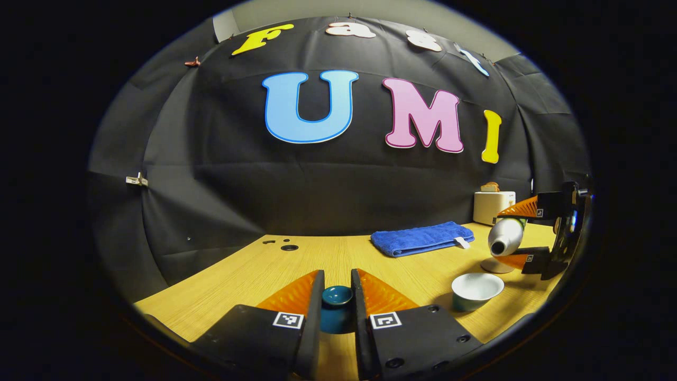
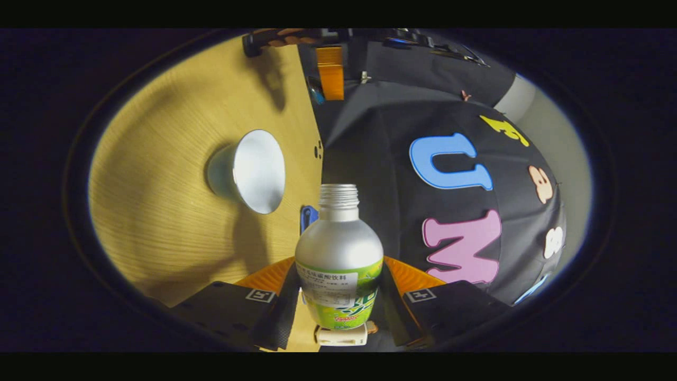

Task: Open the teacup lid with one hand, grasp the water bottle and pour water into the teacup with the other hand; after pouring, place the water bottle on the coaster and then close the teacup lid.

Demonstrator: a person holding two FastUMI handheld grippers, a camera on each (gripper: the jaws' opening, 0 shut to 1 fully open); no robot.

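The left gripper [image 1: 337, 304], at the bottom centre of its view, clamps the teacup lid [image 1: 337, 309]. At the bottom of its own view, the right gripper [image 2: 338, 296] grips the water bottle [image 2: 338, 254], tipped sideways. Its open mouth points past the teacup [image 2: 248, 170], upper left, so water may land on the table [image 2: 158, 211].

Each gripper [image 1: 337, 288] has a black body with round screws and a small square black-and-white marker per finger.
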